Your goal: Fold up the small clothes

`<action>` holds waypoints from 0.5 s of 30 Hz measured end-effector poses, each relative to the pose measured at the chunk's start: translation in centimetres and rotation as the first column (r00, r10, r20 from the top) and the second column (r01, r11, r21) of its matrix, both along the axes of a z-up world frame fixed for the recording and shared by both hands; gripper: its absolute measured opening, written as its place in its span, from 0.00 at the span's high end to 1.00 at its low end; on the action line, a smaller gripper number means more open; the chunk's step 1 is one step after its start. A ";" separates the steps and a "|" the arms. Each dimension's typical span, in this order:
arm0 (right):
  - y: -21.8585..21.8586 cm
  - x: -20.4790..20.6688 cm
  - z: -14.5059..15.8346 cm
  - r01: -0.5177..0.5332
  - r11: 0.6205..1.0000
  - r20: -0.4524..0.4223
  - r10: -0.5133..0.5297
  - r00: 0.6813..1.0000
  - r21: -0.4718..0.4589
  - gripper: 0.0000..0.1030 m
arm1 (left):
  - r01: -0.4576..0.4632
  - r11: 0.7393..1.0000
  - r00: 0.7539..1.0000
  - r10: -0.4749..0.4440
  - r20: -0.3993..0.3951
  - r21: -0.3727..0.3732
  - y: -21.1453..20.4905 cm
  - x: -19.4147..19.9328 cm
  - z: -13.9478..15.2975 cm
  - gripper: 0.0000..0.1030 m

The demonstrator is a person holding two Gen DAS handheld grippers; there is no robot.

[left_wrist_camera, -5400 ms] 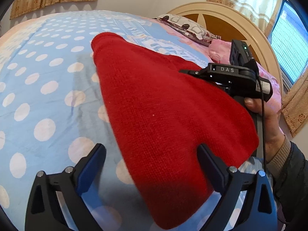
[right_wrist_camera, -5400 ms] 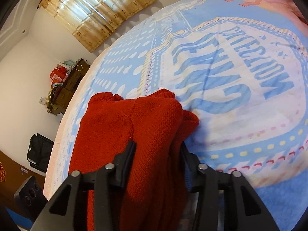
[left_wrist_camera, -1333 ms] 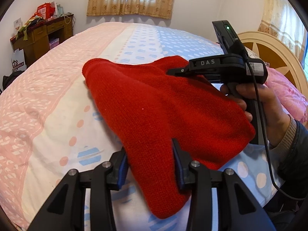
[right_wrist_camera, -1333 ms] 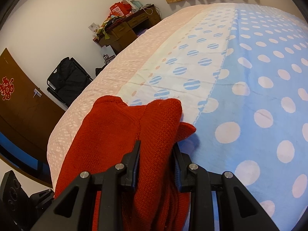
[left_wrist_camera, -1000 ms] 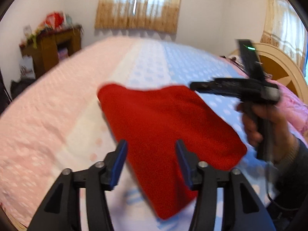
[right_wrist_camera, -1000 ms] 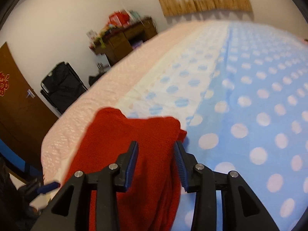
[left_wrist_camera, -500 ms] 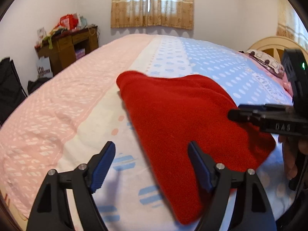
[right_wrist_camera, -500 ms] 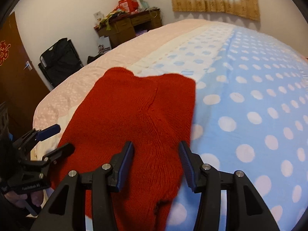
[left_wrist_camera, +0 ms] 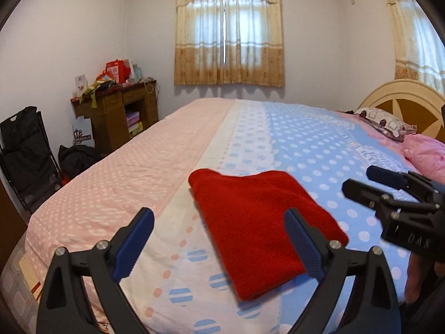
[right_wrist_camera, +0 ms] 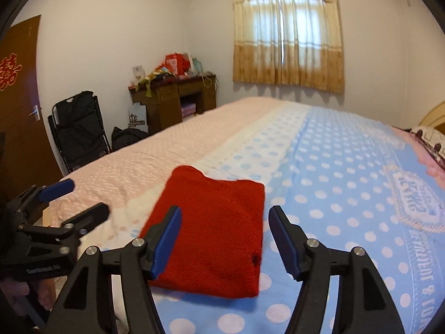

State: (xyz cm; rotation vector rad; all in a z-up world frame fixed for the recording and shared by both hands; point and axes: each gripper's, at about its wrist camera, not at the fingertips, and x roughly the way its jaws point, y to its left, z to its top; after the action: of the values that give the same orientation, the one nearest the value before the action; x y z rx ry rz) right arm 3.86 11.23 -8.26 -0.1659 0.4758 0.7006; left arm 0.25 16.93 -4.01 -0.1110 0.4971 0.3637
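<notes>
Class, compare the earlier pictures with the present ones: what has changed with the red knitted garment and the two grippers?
Both the left gripper and right gripper let go of the folded red knitted garment; their jaws have just been opening, and both drew back. The garment stays folded on the dotted bedspread.

Two black grabbers with blue pads

Left gripper [left_wrist_camera: 219, 245] and right gripper [right_wrist_camera: 225, 239] have shiny round screws; one says "DAS" in white letters.

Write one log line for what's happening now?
red knit garment: folded, on bed | left gripper: open, empty | right gripper: open, empty
</notes>
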 end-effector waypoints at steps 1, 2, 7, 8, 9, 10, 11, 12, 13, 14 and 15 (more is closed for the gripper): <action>0.0 -0.5 0.2 -0.004 1.000 0.009 0.004 1.000 0.001 0.36 | 0.002 1.000 1.000 -0.002 0.001 -0.002 -0.1 0.0 0.0 0.06; 0.0 -0.9 0.4 -0.005 1.000 0.017 0.005 1.000 0.003 0.36 | 0.003 1.000 1.000 -0.003 0.004 -0.003 0.0 0.1 0.1 0.06; -0.1 -1.3 0.6 -0.012 1.000 0.025 0.012 1.000 0.015 0.36 | 0.003 1.000 1.000 -0.003 0.007 -0.010 0.2 0.0 -0.2 0.06; -0.2 -1.3 0.6 -0.011 1.000 0.024 0.010 1.000 0.018 0.36 | 0.003 1.000 1.000 -0.003 0.004 -0.012 0.3 -0.1 -0.3 0.06; -0.2 -1.2 0.6 -0.008 1.000 0.024 0.007 1.000 0.020 0.36 | 0.002 1.000 1.000 -0.002 0.001 -0.013 0.2 -0.1 -0.4 0.06; -0.3 -1.1 0.5 -0.004 1.000 0.021 0.004 1.000 0.022 0.36 | 0.002 1.000 1.000 -0.002 -0.001 -0.014 0.2 -0.2 -0.5 0.06; -0.4 -1.2 0.5 -0.003 1.000 0.018 0.003 1.000 0.025 0.36 | 0.001 1.000 1.000 -0.002 -0.003 -0.015 0.2 -0.2 -0.6 0.06; -0.5 -1.1 0.5 -0.003 1.000 0.013 0.003 1.000 0.028 0.36 | 0.000 1.000 1.000 -0.001 -0.004 -0.015 0.2 -0.2 -0.7 0.06; -0.5 -1.0 0.4 -0.003 1.000 0.009 0.003 1.000 0.030 0.36 | 0.001 1.000 1.000 -0.001 -0.006 -0.015 0.2 -0.3 -0.8 0.06; -0.6 -1.0 0.4 -0.004 1.000 0.007 0.003 1.000 0.030 0.36 | 0.001 1.000 1.000 -0.001 -0.008 -0.016 0.2 -0.2 -0.8 0.06; -0.5 -1.0 0.4 -0.005 1.000 0.005 0.005 1.000 0.029 0.36 | 0.002 1.000 1.000 -0.002 -0.009 -0.016 0.1 -0.2 -0.8 0.06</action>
State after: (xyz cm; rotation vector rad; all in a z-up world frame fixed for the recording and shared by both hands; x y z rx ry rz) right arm 2.82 10.68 -7.86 -0.1413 0.4600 0.7115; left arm 0.02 17.06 -4.85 -0.1244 0.5089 0.3587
